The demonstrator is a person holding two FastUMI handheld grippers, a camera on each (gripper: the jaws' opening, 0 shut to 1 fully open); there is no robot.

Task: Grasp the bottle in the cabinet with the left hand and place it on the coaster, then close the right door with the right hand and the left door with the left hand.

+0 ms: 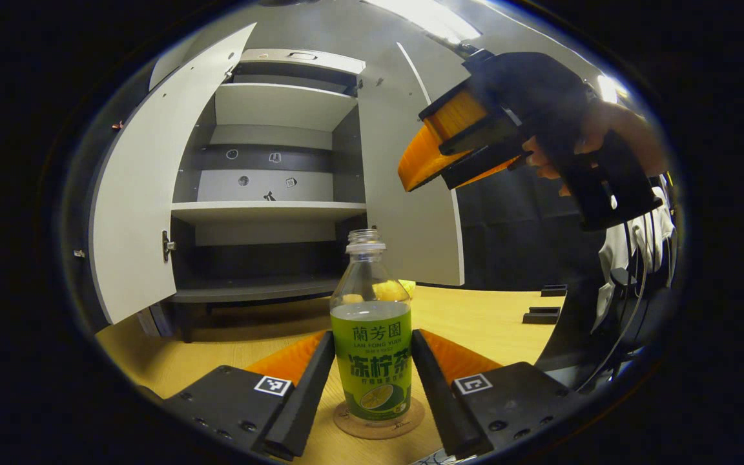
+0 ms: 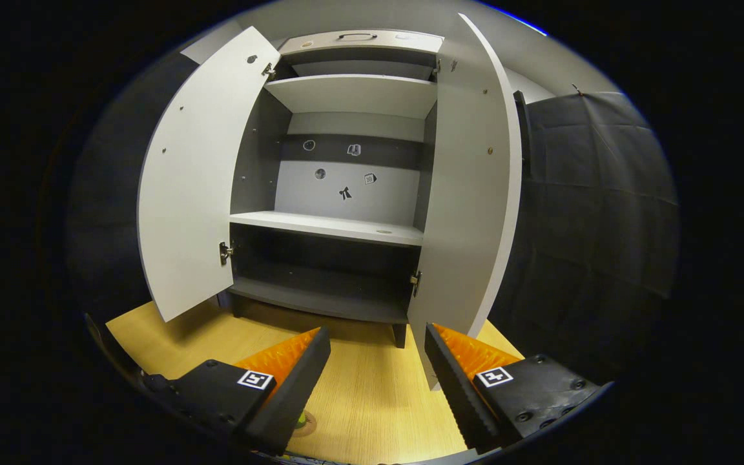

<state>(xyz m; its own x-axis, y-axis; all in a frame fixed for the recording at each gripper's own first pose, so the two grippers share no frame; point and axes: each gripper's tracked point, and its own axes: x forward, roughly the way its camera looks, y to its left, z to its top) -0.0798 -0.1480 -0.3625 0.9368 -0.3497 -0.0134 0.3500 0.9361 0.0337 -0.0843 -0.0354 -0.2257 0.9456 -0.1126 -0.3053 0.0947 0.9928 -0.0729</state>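
A clear bottle (image 1: pixel 372 336) with a green label and no cap stands upright on a round cork coaster (image 1: pixel 378 426) on the wooden table. My left gripper (image 1: pixel 373 342) is shut on the bottle, one finger pressing each side of the label. The grey cabinet (image 1: pixel 268 210) stands behind it with its left door (image 1: pixel 139 194) and right door (image 1: pixel 411 219) swung open. My right gripper (image 1: pixel 420 155), held by a hand, hangs high beside the right door's edge. In the right gripper view my right gripper (image 2: pixel 377 339) is open with nothing between its fingers, facing the right door (image 2: pixel 469 194).
The cabinet shelves (image 2: pixel 327 226) are bare, and the left door (image 2: pixel 191 181) stands wide open. The wooden table (image 1: pixel 488 323) runs out to the right, with small black blocks (image 1: pixel 543 315) near its far edge. Black cloth (image 2: pixel 591 206) hangs to the right of the cabinet.
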